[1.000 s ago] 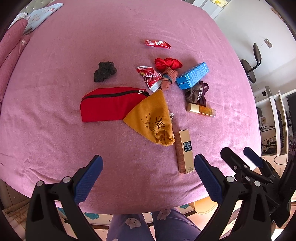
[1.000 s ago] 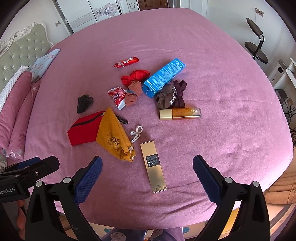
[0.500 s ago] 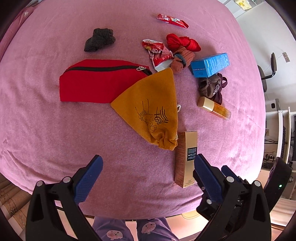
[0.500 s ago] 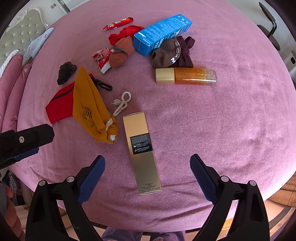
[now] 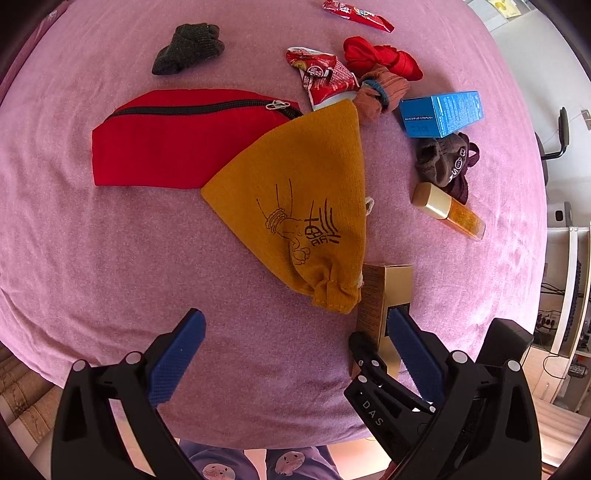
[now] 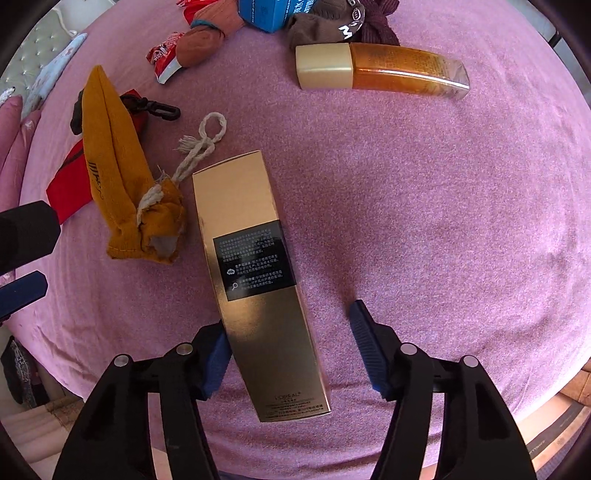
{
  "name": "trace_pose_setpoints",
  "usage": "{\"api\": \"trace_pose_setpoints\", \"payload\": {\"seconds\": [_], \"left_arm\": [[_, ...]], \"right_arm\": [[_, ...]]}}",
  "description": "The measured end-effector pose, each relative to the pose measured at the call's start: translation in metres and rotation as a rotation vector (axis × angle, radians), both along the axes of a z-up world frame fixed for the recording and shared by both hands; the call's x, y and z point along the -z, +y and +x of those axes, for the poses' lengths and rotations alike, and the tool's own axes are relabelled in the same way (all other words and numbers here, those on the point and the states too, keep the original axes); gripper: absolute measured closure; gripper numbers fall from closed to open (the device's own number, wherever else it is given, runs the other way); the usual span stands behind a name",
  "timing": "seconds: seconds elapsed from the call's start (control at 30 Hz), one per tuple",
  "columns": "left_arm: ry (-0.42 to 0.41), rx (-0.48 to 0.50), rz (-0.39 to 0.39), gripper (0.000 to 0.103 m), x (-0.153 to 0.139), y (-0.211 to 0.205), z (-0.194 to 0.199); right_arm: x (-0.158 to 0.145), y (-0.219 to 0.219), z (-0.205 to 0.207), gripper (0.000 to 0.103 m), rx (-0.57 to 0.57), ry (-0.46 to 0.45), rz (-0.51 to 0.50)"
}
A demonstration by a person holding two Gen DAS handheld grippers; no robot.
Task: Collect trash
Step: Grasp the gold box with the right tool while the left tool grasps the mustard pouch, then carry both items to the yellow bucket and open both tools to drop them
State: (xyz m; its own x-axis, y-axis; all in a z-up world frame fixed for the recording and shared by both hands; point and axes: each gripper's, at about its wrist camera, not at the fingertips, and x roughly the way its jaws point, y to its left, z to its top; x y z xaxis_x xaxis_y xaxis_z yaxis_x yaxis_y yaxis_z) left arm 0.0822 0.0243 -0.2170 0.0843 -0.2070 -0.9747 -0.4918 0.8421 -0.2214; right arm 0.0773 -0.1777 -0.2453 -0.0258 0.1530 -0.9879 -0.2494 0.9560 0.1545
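A long gold carton lies on the pink bed cover. My right gripper points down over its near half with the carton between its jaws, which are closing. The left pad is at the carton's edge and the right pad is still apart from it. My left gripper hangs open over bare cover just below the mouth of a mustard drawstring pouch. Two red snack wrappers lie further back.
A red zip pouch lies partly under the mustard one. Behind are a blue box, an amber bottle, dark socks, a red cloth and brown socks. The bed edge is just below both grippers.
Both grippers have come down close to the bed. The right gripper's jaws have narrowed around the gold carton. The left gripper stays wide open.
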Motion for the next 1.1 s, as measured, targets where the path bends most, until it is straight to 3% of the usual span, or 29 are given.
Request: {"api": "trace_pose_setpoints", "payload": {"seconds": [0.03, 0.47, 0.67, 0.77, 0.83, 1.1], "left_arm": [[0.003, -0.002, 0.003, 0.004, 0.001, -0.002, 0.002], [0.046, -0.099, 0.049, 0.004, 0.022, -0.019, 0.049], [0.066, -0.111, 0.124, 0.008, 0.037, -0.025, 0.081], [0.096, -0.118, 0.121, 0.026, 0.050, -0.022, 0.091], [0.117, -0.122, 0.097, 0.051, 0.058, -0.019, 0.096], [0.090, -0.114, 0.052, 0.073, 0.056, -0.003, 0.088]], "right_arm": [[-0.001, -0.002, 0.000, 0.061, -0.003, -0.004, -0.001], [-0.028, -0.039, 0.023, 0.062, -0.024, 0.027, 0.079], [-0.035, -0.039, 0.043, 0.062, -0.048, 0.034, 0.097], [-0.038, -0.041, 0.051, 0.062, -0.067, 0.036, 0.103], [-0.041, -0.042, 0.055, 0.062, -0.076, 0.038, 0.105], [-0.052, -0.034, 0.070, 0.062, -0.088, 0.030, 0.105]]}}
